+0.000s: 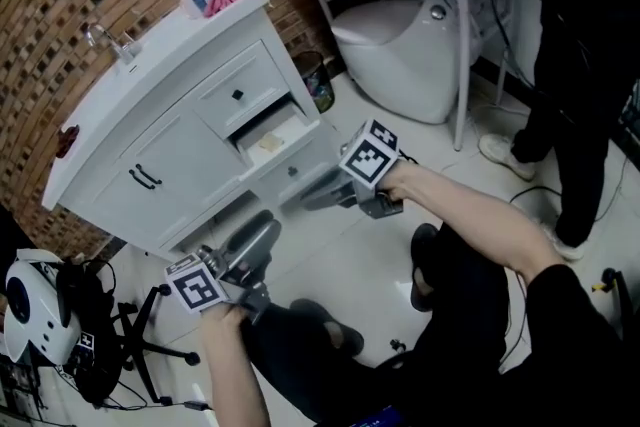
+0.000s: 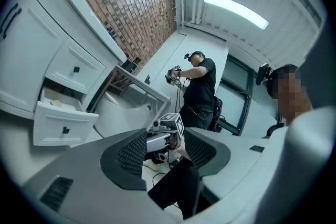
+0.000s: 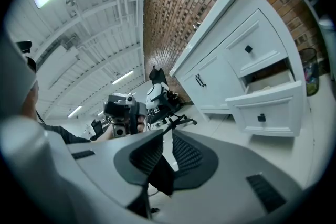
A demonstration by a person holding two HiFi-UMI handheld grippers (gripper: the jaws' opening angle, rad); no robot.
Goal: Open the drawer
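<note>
Far left, head view: a white cabinet (image 1: 150, 130) is set against a brick wall, its front turned down and right in the picture. The left gripper (image 1: 262, 227) is held low before the cabinet doors. In the left gripper view its jaws are seen wide apart, with nothing between them. Only the other gripper shows, far beyond the gap.

Centre: the drawer (image 1: 288, 167), second down on the cabinet's right half, is found pulled partway out, with a pale item visible inside behind its front panel. Its long axis runs along the cabinet front. A small dark knob (image 1: 292, 172) sits mid-panel. The upper drawer (image 1: 238, 96) is shut.

Right: the right gripper (image 1: 305, 200) is held just below the drawer front in the picture, near it but apart. Its jaws are set narrow, a slim gap is left, and nothing is gripped.

Key relation: neither pair of jaws is aimed at the drawer. In the left gripper view the drawer (image 2: 63, 126) lies well off to the left of the jaws. In the right gripper view the drawer (image 3: 268, 113) lies off to the right. The grippers are pointed roughly at one another.

The right gripper is judged the nearer. The opening is judged largely done. For any further pull, a turn toward the knob would be needed first.
</note>
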